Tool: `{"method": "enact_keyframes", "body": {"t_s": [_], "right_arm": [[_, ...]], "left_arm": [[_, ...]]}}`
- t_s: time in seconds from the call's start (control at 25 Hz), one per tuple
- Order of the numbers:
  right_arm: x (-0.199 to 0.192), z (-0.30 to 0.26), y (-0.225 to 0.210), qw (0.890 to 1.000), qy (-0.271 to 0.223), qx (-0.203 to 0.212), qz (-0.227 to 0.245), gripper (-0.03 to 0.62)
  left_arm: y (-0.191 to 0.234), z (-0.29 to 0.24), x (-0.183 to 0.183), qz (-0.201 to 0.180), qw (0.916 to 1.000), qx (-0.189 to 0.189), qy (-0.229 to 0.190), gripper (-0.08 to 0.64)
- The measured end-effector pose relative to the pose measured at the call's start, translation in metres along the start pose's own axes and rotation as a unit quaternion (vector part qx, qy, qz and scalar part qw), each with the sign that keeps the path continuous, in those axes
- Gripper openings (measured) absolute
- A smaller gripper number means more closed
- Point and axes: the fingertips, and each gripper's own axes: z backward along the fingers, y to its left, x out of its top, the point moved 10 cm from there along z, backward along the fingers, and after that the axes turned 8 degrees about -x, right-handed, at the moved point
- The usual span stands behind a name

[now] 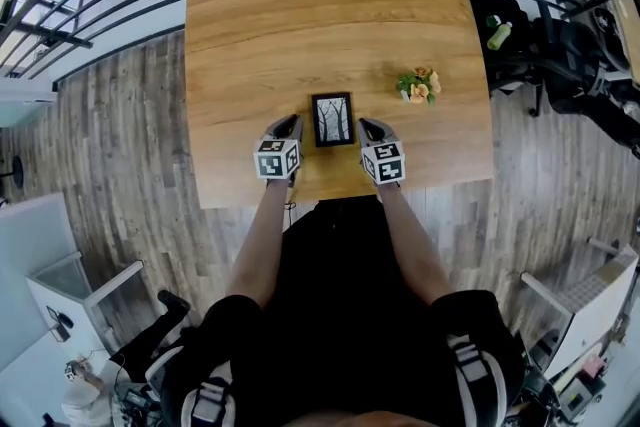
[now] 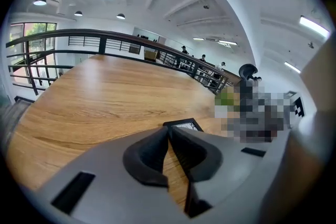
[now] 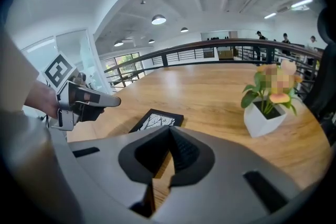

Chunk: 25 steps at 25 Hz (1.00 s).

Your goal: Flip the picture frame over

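A small black picture frame [image 1: 333,120] lies flat on the wooden table [image 1: 320,5], picture side up, showing bare trees. It sits near the table's front edge between my two grippers. My left gripper [image 1: 293,124] hovers just left of the frame, its jaws together with nothing in them. My right gripper [image 1: 366,125] hovers just right of it, also shut and empty. In the left gripper view only a corner of the frame [image 2: 184,124] peeks out past the closed tips [image 2: 169,131]. The right gripper view shows the frame [image 3: 157,119] ahead of its closed tips [image 3: 169,131], with the left gripper [image 3: 107,101] beyond.
A small white pot with orange flowers [image 1: 420,85] stands on the table to the right of the frame, and close on the right in the right gripper view [image 3: 268,110]. A black railing [image 1: 90,5] runs past the table's left and far sides.
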Motion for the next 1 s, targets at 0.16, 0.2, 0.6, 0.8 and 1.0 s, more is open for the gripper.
{"method": "enact_keyframes", "body": {"t_s": [0.16, 0.2, 0.6, 0.8, 1.0], "right_arm": [[0.006, 0.004, 0.006, 1.000, -0.001, 0.009, 0.017, 0.008], [0.009, 0.005, 0.008, 1.000, -0.002, 0.010, 0.021, 0.008], [0.016, 0.010, 0.010, 0.999, -0.003, 0.009, 0.045, 0.008], [0.018, 0.013, 0.011, 0.999, -0.008, 0.013, 0.051, 0.008], [0.015, 0.016, 0.010, 0.998, -0.007, 0.010, 0.056, 0.008]], "left_arm": [[-0.002, 0.011, -0.002, -0.004, 1.0000, -0.001, 0.000, 0.034], [-0.002, 0.013, -0.002, -0.005, 1.0000, -0.001, 0.000, 0.034], [-0.003, 0.039, -0.007, -0.004, 0.9998, 0.015, -0.012, 0.031], [-0.002, 0.042, -0.010, -0.003, 0.9996, 0.020, -0.019, 0.029], [-0.007, 0.042, -0.015, 0.000, 0.9997, 0.018, -0.018, 0.029]]}}
